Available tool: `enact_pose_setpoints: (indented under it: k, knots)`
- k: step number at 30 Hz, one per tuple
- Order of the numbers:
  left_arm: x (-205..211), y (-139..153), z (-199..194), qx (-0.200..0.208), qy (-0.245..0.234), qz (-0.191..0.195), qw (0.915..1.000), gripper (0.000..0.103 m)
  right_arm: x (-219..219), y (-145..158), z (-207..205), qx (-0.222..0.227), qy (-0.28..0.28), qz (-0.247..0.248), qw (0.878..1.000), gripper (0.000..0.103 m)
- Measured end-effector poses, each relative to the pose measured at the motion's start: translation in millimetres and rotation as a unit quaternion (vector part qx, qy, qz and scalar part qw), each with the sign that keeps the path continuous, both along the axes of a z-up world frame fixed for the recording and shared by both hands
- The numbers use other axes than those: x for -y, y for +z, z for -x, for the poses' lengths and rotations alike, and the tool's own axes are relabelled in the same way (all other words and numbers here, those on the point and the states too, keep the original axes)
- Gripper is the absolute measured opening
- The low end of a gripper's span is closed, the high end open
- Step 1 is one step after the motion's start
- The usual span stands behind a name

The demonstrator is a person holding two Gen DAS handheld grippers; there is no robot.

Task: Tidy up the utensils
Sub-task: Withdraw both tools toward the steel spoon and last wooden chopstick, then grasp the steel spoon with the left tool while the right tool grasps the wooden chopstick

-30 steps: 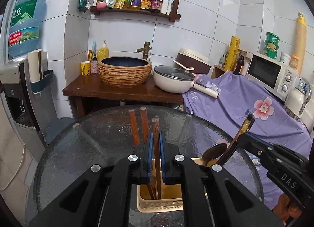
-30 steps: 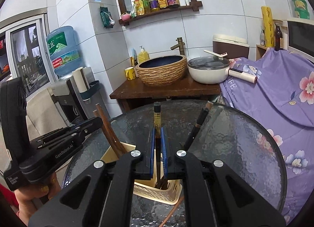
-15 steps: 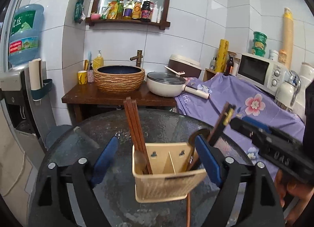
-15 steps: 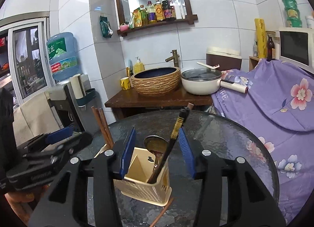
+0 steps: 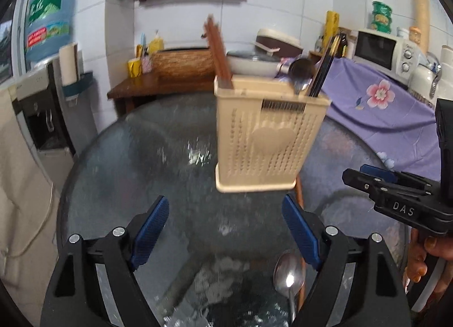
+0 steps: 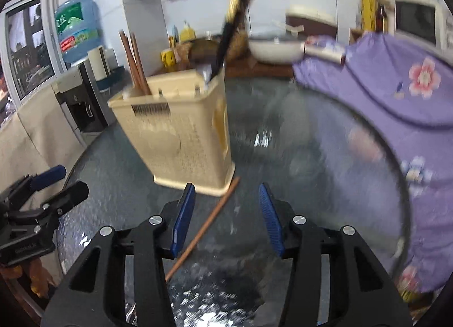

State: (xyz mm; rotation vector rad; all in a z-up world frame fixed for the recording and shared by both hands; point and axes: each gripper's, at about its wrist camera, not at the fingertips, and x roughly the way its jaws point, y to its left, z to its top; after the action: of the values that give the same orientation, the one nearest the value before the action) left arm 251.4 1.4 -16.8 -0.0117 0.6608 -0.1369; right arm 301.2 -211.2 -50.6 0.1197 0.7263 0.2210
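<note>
Left gripper [image 5: 225, 230] angled down over glass surface [image 5: 119, 174], fingers spread wide, nothing held. Right gripper [image 6: 228, 218] angled down, fingers part-open, empty; utensil caddy [image 6: 181, 134] ahead.

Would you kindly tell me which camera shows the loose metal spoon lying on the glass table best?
The left wrist view: the shiny metal spoon lies in plain sight by the left gripper. The right wrist view shows no spoon on the glass.
</note>
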Motion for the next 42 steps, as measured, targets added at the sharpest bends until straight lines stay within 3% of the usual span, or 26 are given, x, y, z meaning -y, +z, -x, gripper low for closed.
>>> enact_pose_setpoints:
  k: [5, 20, 23, 30, 35, 42]
  knots:
    - [-2.3, -31.9, 6.6, -0.048, 0.004, 0.015, 0.9987, 0.079, -12.5, -33.7, -4.1, -0.035, -0.006, 0.008, 0.999, 0.047]
    - [-19.6, -46.0, 25.3, -0.059, 0.027, -0.002, 0.9979, 0.080, -59.1, -65.9, -39.8, -0.070, -0.011, 0.099, 0.993, 0.047]
    - [-19.2, -46.8, 26.6, -0.064, 0.023, 0.002, 0.9977, 0.080, -60.8, -65.5, -36.7, -0.073, 0.004, 0.099, 0.992, 0.040]
    - [3.0, -45.9, 33.6, -0.071, -0.021, 0.003, 0.9973, 0.080, -46.7, -63.0, -14.9, -0.079, 0.054, 0.107, 0.990, 0.021]
    - [23.8, -50.8, 38.4, -0.083, -0.051, 0.007, 0.9952, 0.080, -27.7, -62.1, 0.9, -0.084, 0.074, 0.110, 0.988, 0.020]
    - [49.0, -59.6, 30.5, -0.092, -0.070, -0.010, 0.9933, 0.079, 1.7, -62.8, 3.2, -0.093, 0.076, 0.077, 0.990, 0.022]
